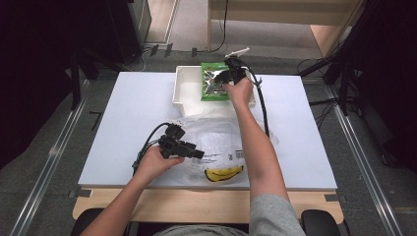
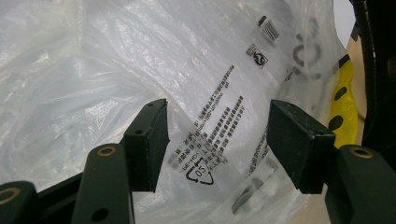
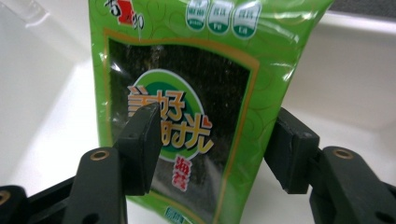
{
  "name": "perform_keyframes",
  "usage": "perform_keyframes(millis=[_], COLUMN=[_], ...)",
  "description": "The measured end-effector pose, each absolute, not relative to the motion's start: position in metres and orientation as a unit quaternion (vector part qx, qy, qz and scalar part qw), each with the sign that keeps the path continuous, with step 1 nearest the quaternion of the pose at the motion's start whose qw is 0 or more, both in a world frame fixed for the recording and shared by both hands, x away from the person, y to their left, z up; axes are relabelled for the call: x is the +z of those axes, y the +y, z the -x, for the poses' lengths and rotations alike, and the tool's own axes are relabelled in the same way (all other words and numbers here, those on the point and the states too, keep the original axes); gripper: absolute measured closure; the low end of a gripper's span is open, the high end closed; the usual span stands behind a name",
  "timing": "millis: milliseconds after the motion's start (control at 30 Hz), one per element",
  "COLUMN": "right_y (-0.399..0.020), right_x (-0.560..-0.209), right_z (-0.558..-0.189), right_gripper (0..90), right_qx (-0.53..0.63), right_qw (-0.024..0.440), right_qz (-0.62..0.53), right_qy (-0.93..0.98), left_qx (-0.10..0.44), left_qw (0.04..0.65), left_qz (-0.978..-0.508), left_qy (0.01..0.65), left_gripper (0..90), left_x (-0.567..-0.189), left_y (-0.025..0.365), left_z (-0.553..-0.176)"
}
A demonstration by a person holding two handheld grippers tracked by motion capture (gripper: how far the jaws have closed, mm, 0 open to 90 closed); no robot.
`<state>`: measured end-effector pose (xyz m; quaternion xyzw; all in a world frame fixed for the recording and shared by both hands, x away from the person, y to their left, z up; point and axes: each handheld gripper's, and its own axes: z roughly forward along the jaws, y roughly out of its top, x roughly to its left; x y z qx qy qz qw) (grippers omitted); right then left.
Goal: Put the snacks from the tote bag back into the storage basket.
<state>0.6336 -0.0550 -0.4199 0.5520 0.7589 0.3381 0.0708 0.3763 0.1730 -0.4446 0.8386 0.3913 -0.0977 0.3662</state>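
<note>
A green seaweed snack packet (image 1: 212, 87) (image 3: 187, 70) leans inside the white bin (image 1: 184, 91) at the back of the table. My right gripper (image 1: 220, 78) (image 3: 215, 144) is open with the packet between its jaws; the right jaw stands clear of the packet's edge. A clear plastic bag (image 1: 221, 140) (image 2: 140, 56) with black print and a yellow banana mark (image 1: 223, 173) (image 2: 345, 93) lies at the table's front. Just over the bag, my left gripper (image 1: 199, 154) (image 2: 217, 140) is open with its jaws spread wide and nothing pinched between them.
The white table (image 1: 133, 113) is bare on its left side. The bin's white wall (image 3: 350, 79) rises behind the packet. A black cable (image 1: 263, 105) trails from the right gripper along the forearm. Dark stands and floor rails flank the table.
</note>
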Motion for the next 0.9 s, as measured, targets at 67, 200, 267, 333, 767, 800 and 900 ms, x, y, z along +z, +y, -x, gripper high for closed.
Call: perform_keyframes(millis=[67,200,267,333,767,800,900], right_y=[-0.055,-0.056,-0.056,-0.058,-0.063,-0.063,-0.063], right_x=[-0.422,-0.42,-0.418,-0.415,-0.398,-0.397,-0.394], right_z=[-0.634,-0.634,-0.633,-0.632,-0.624,-0.623,-0.619], right_gripper=[40.8,40.1,40.0,40.1,41.5,41.6,42.3], right_qx=[0.334,0.336,0.339,0.342,0.344,0.346,0.346], right_qw=[0.068,0.071,0.074,0.078,0.082,0.079,0.083], right_qz=[-0.552,-0.552,-0.553,-0.554,-0.549,-0.548,-0.543], right_qy=[0.761,0.76,0.758,0.755,0.758,0.758,0.761], left_qx=[-0.098,-0.097,-0.097,-0.098,-0.097,-0.097,-0.097], left_qw=[0.367,0.366,0.366,0.366,0.366,0.366,0.366], left_qz=[-0.838,-0.838,-0.839,-0.839,-0.839,-0.839,-0.839], left_qy=[0.391,0.392,0.392,0.391,0.39,0.391,0.391], left_gripper=[39.9,39.9,39.9,39.9,39.8,39.8,39.8], left_x=[-0.445,-0.445,-0.444,-0.444,-0.444,-0.444,-0.444], left_y=[0.173,0.174,0.174,0.173,0.173,0.173,0.173], left_z=[-0.376,-0.377,-0.377,-0.376,-0.376,-0.376,-0.376])
